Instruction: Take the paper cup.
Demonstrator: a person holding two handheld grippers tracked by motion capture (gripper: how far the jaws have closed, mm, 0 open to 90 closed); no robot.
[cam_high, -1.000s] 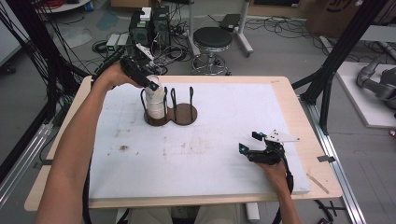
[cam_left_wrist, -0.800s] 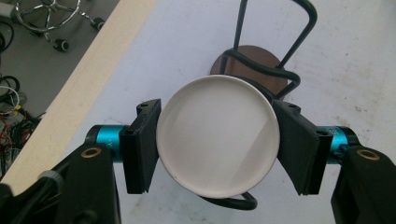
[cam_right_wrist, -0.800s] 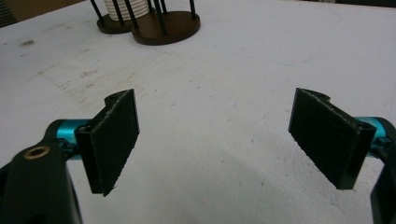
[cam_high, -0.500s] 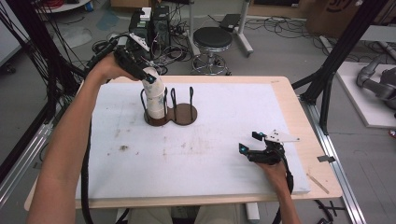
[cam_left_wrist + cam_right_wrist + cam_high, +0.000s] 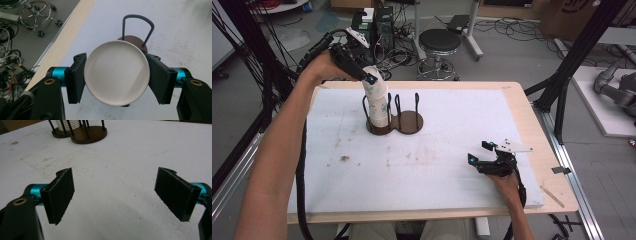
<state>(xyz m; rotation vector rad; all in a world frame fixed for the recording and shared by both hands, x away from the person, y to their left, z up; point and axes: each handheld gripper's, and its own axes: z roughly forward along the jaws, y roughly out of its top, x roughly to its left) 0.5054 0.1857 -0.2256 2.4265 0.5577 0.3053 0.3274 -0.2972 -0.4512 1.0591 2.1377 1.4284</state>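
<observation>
Two grippers, one in each hand. Left gripper [image 5: 368, 77] up at the far left of the counter [image 5: 452, 115], above the holder [image 5: 409, 122]. Grips the top cup [image 5: 117, 76] by its rim, fingers [image 5: 77, 75] closed on opposite sides of the round white mouth, probably so that one cup can come straight up and off the rest. Sits at the head of the stack of cups [image 5: 379, 107], which leans a little to the left and stands in the left half of the holder. Hard to tell from above whether the top cup is free of the one beneath or nested in it.

Right gripper [image 5: 479, 152] low on the counter near the front right, well apart from the holder. Fingers [image 5: 61, 195] spread wide with nothing between them, just bare white surface. Likely parked there to stay out of the way, or ready to take the cup once it is passed over.

One holder: two round dark bases joined side by side, thin black wire uprights rising from them to keep a stack from toppling. One stack, in the left base; right base bare. Several cups in the stack, exact number unclear. One stool [image 5: 439, 42] on the floor beyond the counter
</observation>
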